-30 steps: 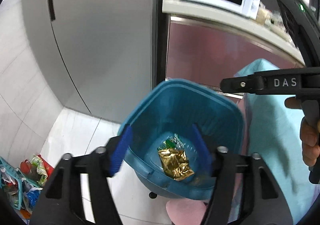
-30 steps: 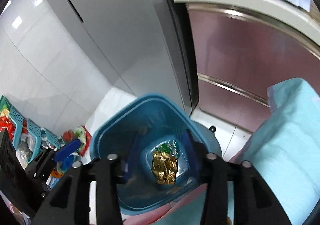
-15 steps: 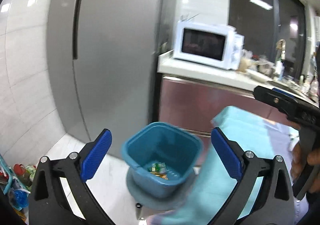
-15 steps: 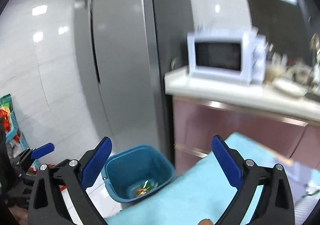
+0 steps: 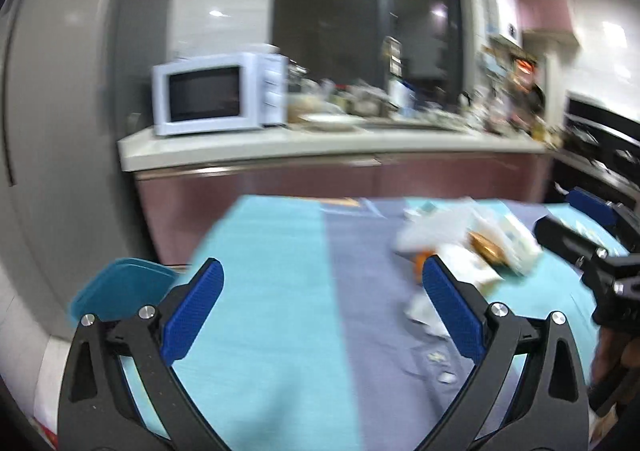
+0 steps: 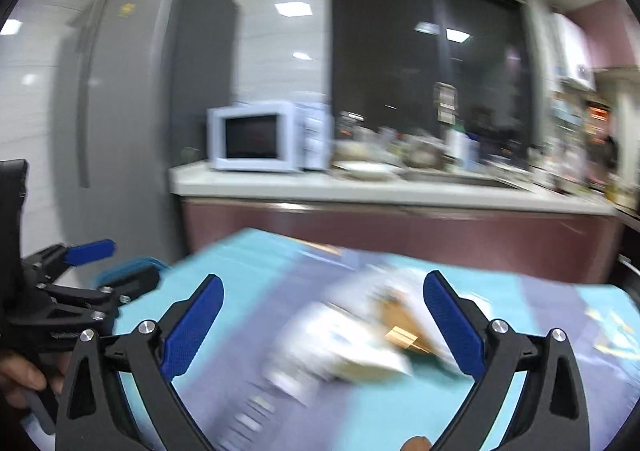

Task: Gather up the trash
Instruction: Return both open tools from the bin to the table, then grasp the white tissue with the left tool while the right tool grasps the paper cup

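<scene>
We've swung both grippers off the bin, jaws opened wide within the last second, nothing between them. Left gripper now has the bin low at its left; the trash pile is ahead-right. Right gripper has the pile dead ahead, blurred. Drop looks done, next pickup due

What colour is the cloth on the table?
The cloth has light turquoise and grey-blue stripes, clearest in the left wrist view.
</scene>
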